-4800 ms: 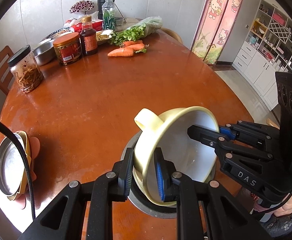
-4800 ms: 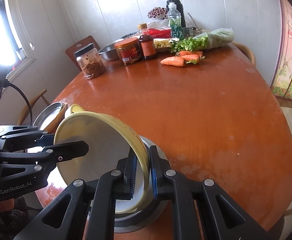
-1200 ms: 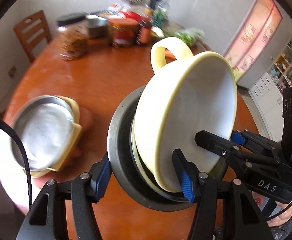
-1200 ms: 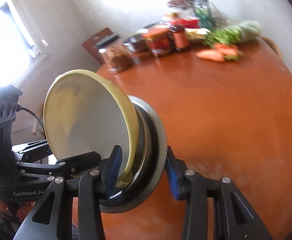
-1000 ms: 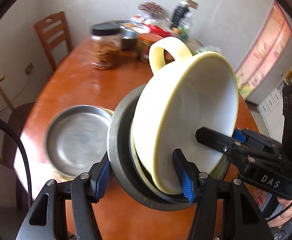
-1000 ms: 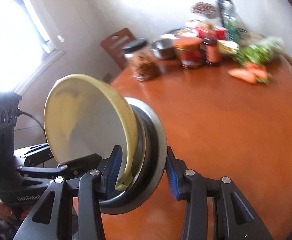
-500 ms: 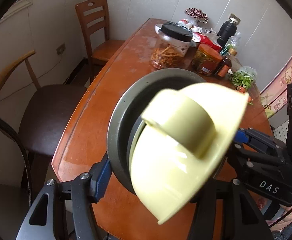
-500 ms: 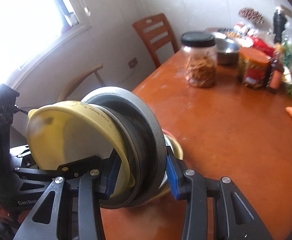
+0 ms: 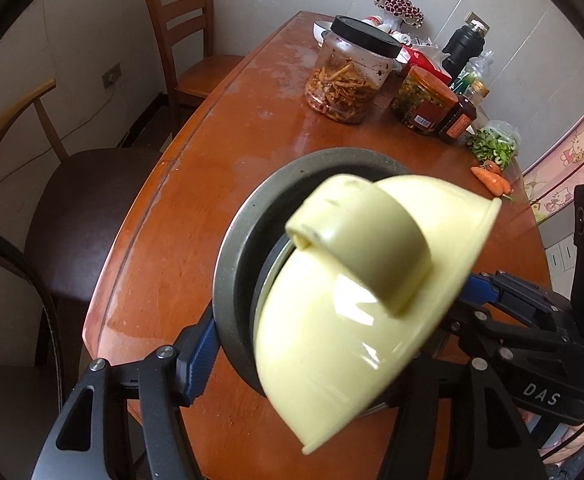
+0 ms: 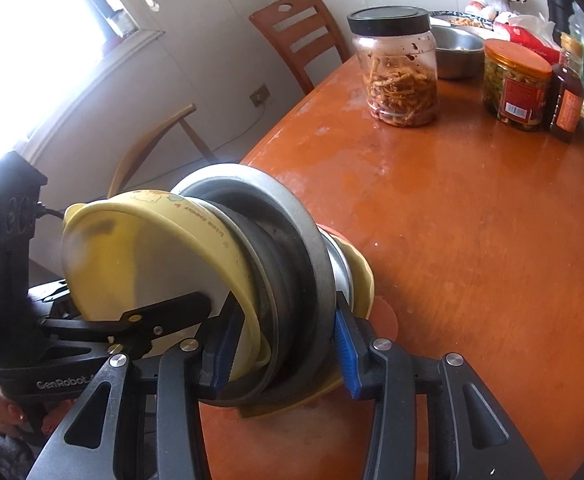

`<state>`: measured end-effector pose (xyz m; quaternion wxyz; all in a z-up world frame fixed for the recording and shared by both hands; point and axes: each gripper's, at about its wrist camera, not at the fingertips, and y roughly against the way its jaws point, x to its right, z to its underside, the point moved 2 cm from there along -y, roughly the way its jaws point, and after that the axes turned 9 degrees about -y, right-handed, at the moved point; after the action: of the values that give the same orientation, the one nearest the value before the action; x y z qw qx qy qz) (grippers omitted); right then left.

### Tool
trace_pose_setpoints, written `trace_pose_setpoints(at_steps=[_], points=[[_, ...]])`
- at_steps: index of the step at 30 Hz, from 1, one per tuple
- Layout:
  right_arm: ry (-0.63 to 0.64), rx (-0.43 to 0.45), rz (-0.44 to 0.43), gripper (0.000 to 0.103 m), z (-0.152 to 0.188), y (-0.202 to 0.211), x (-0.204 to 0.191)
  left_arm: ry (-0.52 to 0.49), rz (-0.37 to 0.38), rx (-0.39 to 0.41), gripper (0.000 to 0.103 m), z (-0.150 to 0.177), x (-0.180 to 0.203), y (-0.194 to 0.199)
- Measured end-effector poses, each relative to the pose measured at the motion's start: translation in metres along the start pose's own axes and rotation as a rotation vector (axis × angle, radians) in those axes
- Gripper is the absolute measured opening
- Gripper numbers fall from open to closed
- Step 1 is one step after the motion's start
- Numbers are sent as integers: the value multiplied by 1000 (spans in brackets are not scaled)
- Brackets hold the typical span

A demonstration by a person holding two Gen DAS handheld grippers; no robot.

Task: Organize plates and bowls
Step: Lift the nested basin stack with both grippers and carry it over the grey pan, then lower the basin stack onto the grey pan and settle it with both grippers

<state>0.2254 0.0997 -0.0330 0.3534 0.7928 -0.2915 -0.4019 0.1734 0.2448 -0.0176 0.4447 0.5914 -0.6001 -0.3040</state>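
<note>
Left wrist view: the yellow bowl [image 9: 355, 320] stands on edge inside a grey plate [image 9: 236, 280], its handle toward the camera, above the table [image 9: 252, 140] edge. The left gripper [image 9: 303, 344] straddles both, jaws opening. Right wrist view: the bowl's [image 10: 144, 256] mouth faces left; the right gripper [image 10: 284, 352] is clamped across bowl and plate [image 10: 307, 248], over a yellow dish [image 10: 361, 276].

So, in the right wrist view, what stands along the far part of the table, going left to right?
Clear black-lidded jar of brown strips → steel bowl → orange-lidded jar of green pickles → dark sauce bottle with an orange label.
</note>
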Motion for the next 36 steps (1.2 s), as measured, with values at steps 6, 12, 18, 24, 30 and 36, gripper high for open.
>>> trace_pose_setpoints(at_steps=[6,12,18,24,30,36], points=[[-19,-12,-6,45,4,2,4,-16,-29,-2,67,-9,0,-12],[-39,-19,-26,51,5,0,8,-24,-35,19,65,-9,1,-12],[-42,-10,-28,52,7,3,9,-5,-59,67,65,-6,-3,1],[2,61,22,61,10,16,7,-13,-131,101,65,-2,-4,14],[31,147,71,69,14,41,10,-12,-129,146,65,9,-1,35],[17,165,78,69,24,55,20,-2,-147,190,66,26,-1,60]])
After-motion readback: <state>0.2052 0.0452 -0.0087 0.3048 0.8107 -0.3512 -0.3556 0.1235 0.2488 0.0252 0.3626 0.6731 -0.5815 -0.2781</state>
